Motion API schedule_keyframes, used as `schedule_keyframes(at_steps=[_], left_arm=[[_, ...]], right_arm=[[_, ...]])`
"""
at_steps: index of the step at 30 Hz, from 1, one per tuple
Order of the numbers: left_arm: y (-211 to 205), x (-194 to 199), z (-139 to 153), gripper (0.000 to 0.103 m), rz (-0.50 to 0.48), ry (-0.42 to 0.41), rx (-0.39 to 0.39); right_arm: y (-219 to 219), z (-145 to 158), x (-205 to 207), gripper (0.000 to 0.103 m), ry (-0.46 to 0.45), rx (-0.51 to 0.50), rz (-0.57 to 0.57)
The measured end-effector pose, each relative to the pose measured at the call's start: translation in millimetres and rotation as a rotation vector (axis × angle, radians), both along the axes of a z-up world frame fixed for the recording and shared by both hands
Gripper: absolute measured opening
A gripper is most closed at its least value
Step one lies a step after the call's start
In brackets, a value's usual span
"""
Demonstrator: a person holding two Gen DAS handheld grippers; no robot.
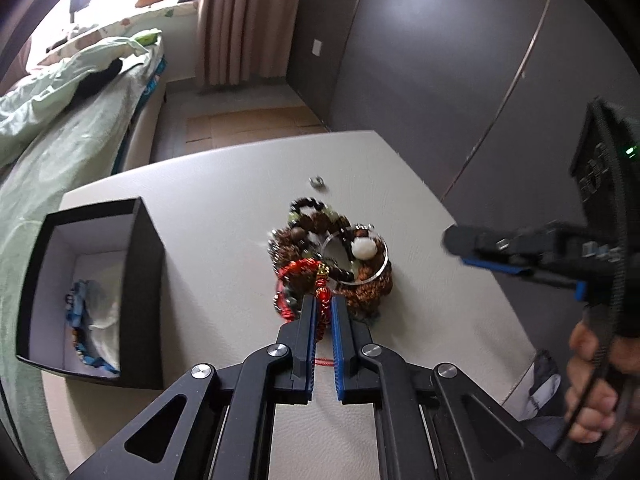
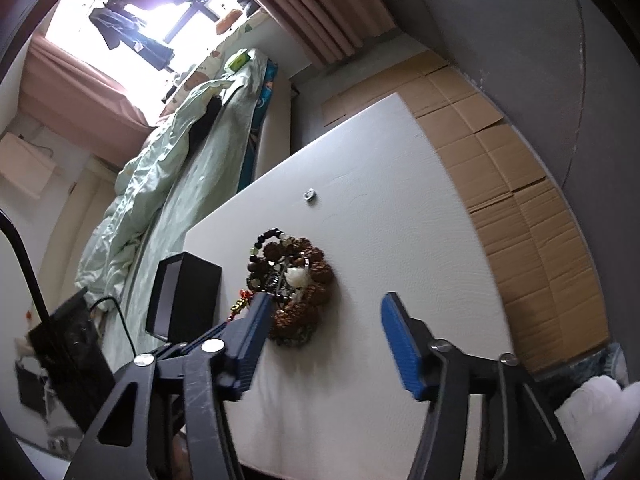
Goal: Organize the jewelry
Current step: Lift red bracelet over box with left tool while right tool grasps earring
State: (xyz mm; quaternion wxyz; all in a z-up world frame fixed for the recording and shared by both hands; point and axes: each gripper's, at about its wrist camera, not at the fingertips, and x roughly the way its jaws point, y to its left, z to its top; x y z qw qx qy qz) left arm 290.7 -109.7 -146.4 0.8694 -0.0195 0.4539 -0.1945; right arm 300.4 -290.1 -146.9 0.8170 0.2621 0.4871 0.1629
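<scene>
The left hand-held gripper (image 1: 325, 309) is clamped on the red tassel (image 1: 323, 300) at the near edge of the jewelry pile (image 1: 332, 256), which sits mid-table (image 1: 420, 184), with the open black box (image 1: 92, 292) to the left. The tassel's long axis runs along the fingers, toward the gripper. The right hand-held gripper (image 2: 324, 340), half open and holding nothing, stands just near of the pile, its left finger at the pile's edge.

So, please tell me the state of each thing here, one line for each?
left gripper: shut on the red tassel charm.
right gripper: open, nothing between its fingers.
black box: open, lidless, blue beaded jewelry inside.
bracelet pile: heaped on the table.
small ring: lying alone, apart from the pile.
</scene>
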Motion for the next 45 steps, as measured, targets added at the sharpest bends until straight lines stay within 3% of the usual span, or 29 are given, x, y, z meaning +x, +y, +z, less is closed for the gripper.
schedule_keyframes(at_steps=[3,10,20,23,25,26,45], left_arm=[[8,1,8,0.007,0.013,-0.010,-0.011],[25,4,23,0.007,0.046,-0.031,-0.026],[55,3,43,0.007,0.095,-0.066,-0.028],[63,3,51,0.007,0.106,-0.082,-0.028],[68,0,56,0.007,0.113,-0.091,-0.024],[70,-1,59,0.007,0.116,-0.095,-0.021],[122,9,67,0.007,0.229,-0.120,0.034]], right_arm=[[9,-5,7,0.043,0.020,0.017,0.007],[22,-13,20,0.033,0.048,0.038,0.005],[40,-24,33,0.031,0.092,0.003,-0.004],[42,-25,36,0.023,0.091,-0.015,-0.011],[43,-26,37,0.009,0.087,-0.021,-0.014],[43,-25,36,0.006,0.083,-0.021,-0.012],[55,14,19,0.004,-0.073,0.068,0.024]])
